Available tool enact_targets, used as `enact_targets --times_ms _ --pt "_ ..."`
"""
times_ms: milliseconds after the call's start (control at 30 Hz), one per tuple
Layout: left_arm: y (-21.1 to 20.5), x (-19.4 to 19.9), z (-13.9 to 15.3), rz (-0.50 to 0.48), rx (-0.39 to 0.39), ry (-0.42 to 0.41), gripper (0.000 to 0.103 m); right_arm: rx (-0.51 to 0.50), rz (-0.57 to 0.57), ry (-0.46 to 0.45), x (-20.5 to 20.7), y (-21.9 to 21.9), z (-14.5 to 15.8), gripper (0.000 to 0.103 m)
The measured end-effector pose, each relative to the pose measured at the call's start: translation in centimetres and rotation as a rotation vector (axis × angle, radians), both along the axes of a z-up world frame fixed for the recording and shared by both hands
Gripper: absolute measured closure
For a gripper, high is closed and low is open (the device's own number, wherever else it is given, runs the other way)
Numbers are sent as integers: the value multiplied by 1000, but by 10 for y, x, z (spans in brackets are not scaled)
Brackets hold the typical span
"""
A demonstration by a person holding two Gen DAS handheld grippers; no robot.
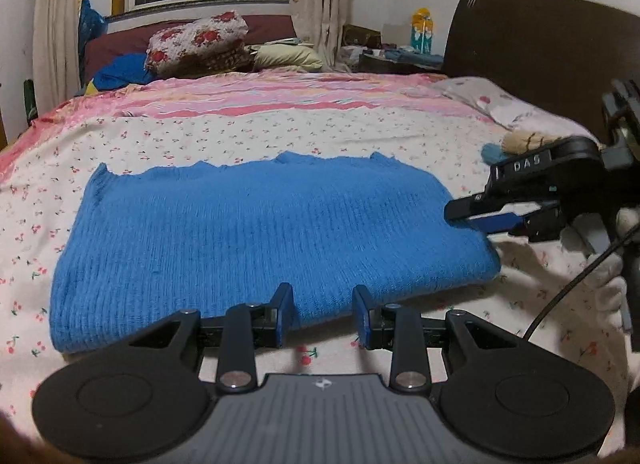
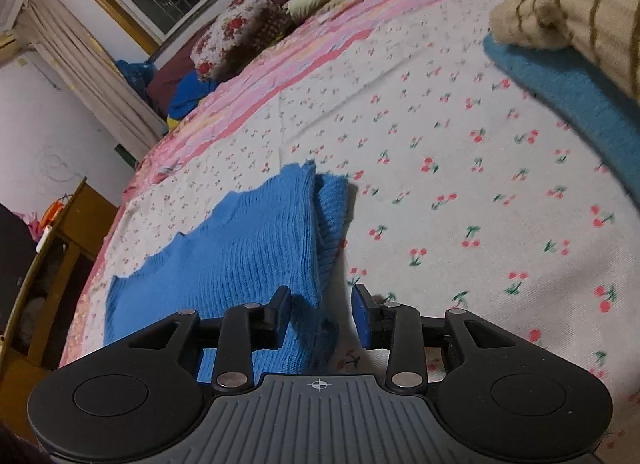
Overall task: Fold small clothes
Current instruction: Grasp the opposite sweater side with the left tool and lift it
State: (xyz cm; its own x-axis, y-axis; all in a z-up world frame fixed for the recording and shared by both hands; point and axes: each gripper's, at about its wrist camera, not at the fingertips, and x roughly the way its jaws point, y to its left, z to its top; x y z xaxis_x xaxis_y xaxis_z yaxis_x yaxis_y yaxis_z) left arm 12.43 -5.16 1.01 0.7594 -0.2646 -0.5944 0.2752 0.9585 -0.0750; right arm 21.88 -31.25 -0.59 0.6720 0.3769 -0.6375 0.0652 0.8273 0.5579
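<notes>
A blue knitted garment [image 1: 260, 224] lies folded flat on the cherry-print bedsheet [image 1: 240, 132]. My left gripper [image 1: 322, 314] is open, its fingertips at the garment's near edge, holding nothing. My right gripper [image 1: 460, 216] shows at the garment's right edge in the left wrist view. In the right wrist view the right gripper [image 2: 322, 314] is open, and the garment's [image 2: 248, 256] folded corner lies between and under its fingers, not clamped.
A beige striped knit [image 2: 568, 16] lies on a teal cloth [image 2: 580, 96] at the right of the bed. Pillows [image 1: 196, 44] and bedding are piled at the far end. A dark headboard [image 1: 540, 44] stands at the right. A wooden cabinet [image 2: 52, 264] stands left of the bed.
</notes>
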Motion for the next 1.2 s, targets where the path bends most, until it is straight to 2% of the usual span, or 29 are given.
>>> enact_targets --times_ms 100,200,333,467,567,633,700,767,833,967,1200 --pt "5 -3 -2 2 32 -2 65 -9 -15 2 2 0 -1 69" --pt "22 -6 -4 49 7 13 65 11 -36 12 5 -4 -2 69" --pt "59 -10 -5 195 -24 13 65 -44 -40 -39 0 2 13 69" --pt "93 -13 -8 362 -50 7 65 -106 32 -107 0 32 35 69" --pt "113 -10 -14 441 -97 31 65 -123 155 -119 8 75 44 69" --pt "120 -9 -18 451 -140 36 65 -131 249 -107 19 112 46 69" --pt "123 -10 -19 452 -150 32 65 -145 323 -94 29 147 47 69" --pt "129 -12 -18 462 -200 37 65 -178 407 -82 41 189 49 69" --pt "136 -16 -18 479 -247 43 65 -199 472 -63 52 222 50 65" --pt "141 -19 -18 487 -257 36 64 -294 542 -44 72 292 46 63" --pt "154 -13 -26 499 -311 70 61 -523 599 4 91 372 23 56"
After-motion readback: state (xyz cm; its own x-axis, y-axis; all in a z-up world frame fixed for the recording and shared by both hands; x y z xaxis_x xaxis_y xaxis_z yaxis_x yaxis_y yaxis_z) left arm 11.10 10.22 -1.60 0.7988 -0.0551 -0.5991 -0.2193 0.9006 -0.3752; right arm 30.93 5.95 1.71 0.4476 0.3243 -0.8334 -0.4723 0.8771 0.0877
